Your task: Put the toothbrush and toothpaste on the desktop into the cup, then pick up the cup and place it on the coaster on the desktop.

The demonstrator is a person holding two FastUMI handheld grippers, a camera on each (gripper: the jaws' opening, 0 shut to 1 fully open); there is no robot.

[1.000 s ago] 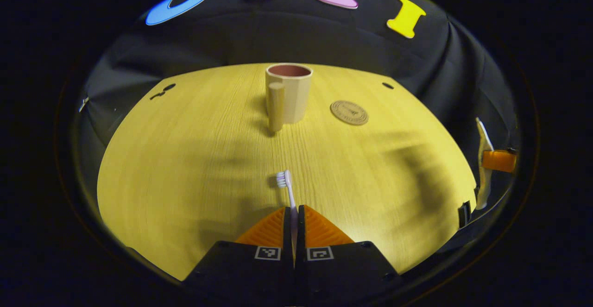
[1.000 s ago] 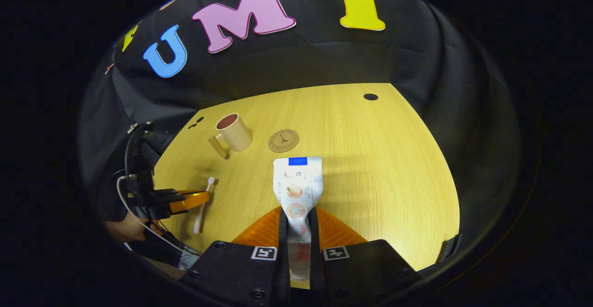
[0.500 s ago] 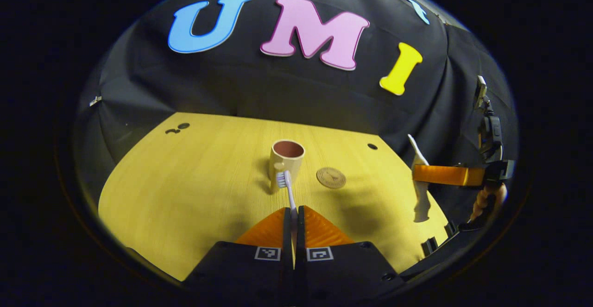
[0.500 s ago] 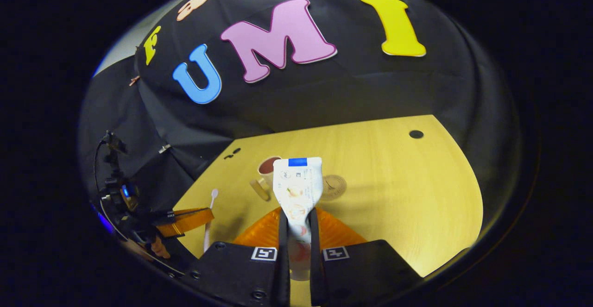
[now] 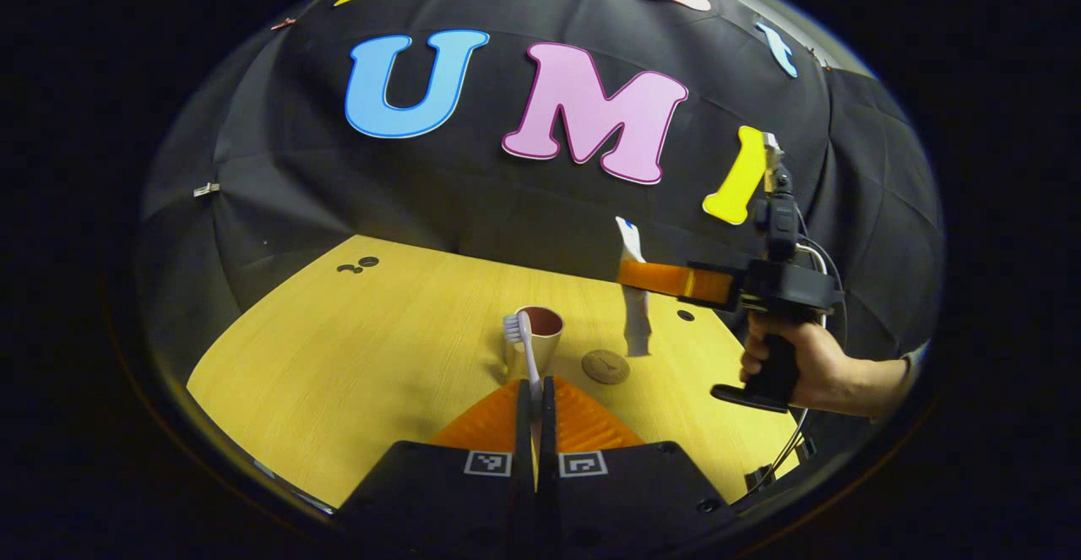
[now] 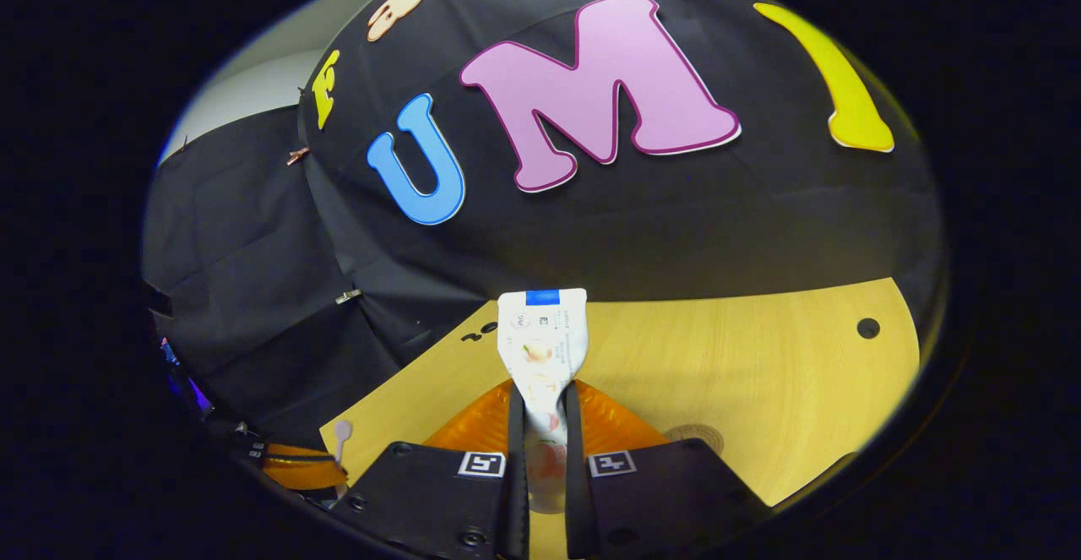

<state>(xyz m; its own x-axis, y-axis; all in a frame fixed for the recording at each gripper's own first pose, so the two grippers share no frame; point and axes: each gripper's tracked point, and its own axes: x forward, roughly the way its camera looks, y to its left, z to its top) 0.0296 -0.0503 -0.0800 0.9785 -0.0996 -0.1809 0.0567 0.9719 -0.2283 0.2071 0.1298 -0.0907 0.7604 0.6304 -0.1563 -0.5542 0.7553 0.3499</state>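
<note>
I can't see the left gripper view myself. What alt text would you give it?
The left gripper is shut on a toothbrush, bristles forward, in line with a tan cup on a yellow wooden desktop. A round coaster lies beside the cup. Farther off, a hand holds the right gripper, raised and shut on the toothpaste.

Both views high, facing booth wall; share desktop [image 5: 355, 357].

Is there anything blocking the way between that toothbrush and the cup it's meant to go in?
Nothing visible does. The left gripper holds the toothbrush, bristles up, in front of the open cup. The toothpaste, held by the right gripper, hangs off to the side above the coaster, not across that path.
</note>
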